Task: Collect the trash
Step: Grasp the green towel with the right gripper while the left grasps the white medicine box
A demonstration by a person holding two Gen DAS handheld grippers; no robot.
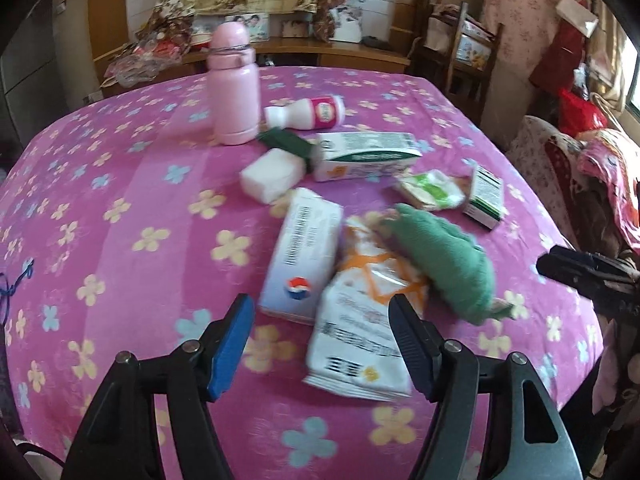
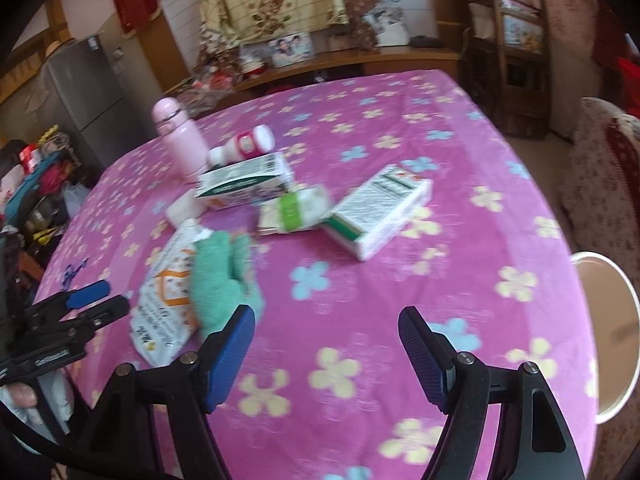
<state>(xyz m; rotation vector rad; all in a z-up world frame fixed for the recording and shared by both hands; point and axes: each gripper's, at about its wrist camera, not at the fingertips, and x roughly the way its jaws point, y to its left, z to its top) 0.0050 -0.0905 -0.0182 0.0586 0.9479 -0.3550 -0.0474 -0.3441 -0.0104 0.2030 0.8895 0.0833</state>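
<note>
Closest to the left wrist camera, the left claw is hanging wide apart and gripping nothing, its fingers framing the near end of a white snack wrapper with orange markings. That wrapper is lying flat on the desk, which is covered in a pink flowered cloth, and it looks like the easiest first piece of trash to take because it is sitting right between the open pads.

Going left to right across the clutter: a pink flask is standing upright at the far left, probably a keeper rather than rubbish. A small white drink bottle with a pink label is lying on its side just beside it. Nearer, a white block is resting against a dark green piece, which is touching a green-and-white carton tipped over on its long side. A white tissue pack with a barcode is lying next to the snack wrapper, and a green cloth is draped over the wrapper's far right corner — it may drag along when the wrapper is lifted. Further right, a crumpled green-and-white packet and a small box are sitting close together.

The right claw is also spread wide and empty, hovering over bare cloth, well apart from the box. No bin is clearly showing, though a pale round rim is peeking past the desk's right edge.
</note>
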